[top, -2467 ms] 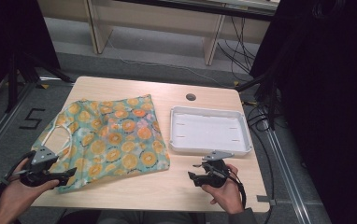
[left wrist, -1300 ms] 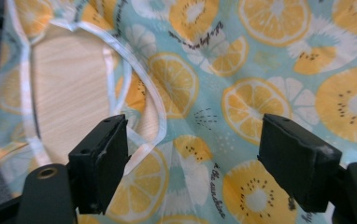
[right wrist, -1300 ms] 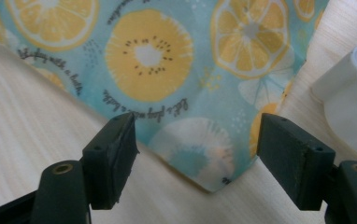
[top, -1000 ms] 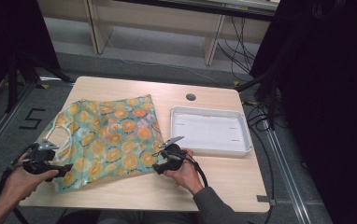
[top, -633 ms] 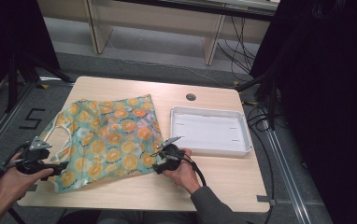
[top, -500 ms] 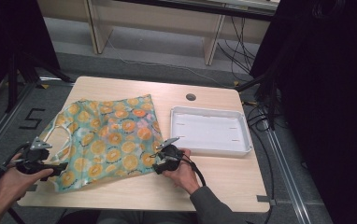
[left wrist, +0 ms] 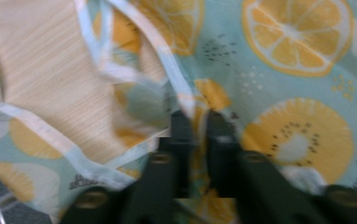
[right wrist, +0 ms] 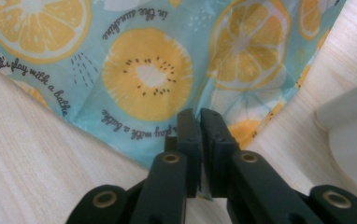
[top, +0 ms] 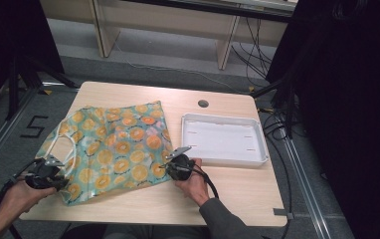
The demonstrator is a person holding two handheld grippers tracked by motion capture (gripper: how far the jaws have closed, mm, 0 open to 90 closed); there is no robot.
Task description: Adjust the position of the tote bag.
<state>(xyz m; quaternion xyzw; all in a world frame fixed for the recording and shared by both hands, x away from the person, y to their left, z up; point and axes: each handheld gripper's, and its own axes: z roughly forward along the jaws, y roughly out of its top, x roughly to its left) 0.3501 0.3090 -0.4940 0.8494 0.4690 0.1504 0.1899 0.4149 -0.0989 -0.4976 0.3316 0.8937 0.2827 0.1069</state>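
A teal cloth (top: 113,144) printed with orange and lemon slices lies flat on the left half of the wooden table (top: 237,194). White straps (top: 61,144) loop at its left edge. My left gripper (top: 62,185) sits at the cloth's near left corner. In the left gripper view its jaws (left wrist: 196,122) have just been closing and now pinch a fold of the cloth (left wrist: 298,93) beside a white strap. My right gripper (top: 168,169) is at the near right corner. Its jaws (right wrist: 199,116) have just been closing too and clamp the cloth's (right wrist: 144,74) edge.
A white rectangular tray (top: 223,139) stands on the right half of the table, just right of the cloth and my right hand. A round cable hole (top: 203,103) lies behind it. The cloth's left side hangs over the table's left edge.
My right hand has come left from the table's front right to the cloth's near right corner. The left hand has shifted slightly at the near left corner.
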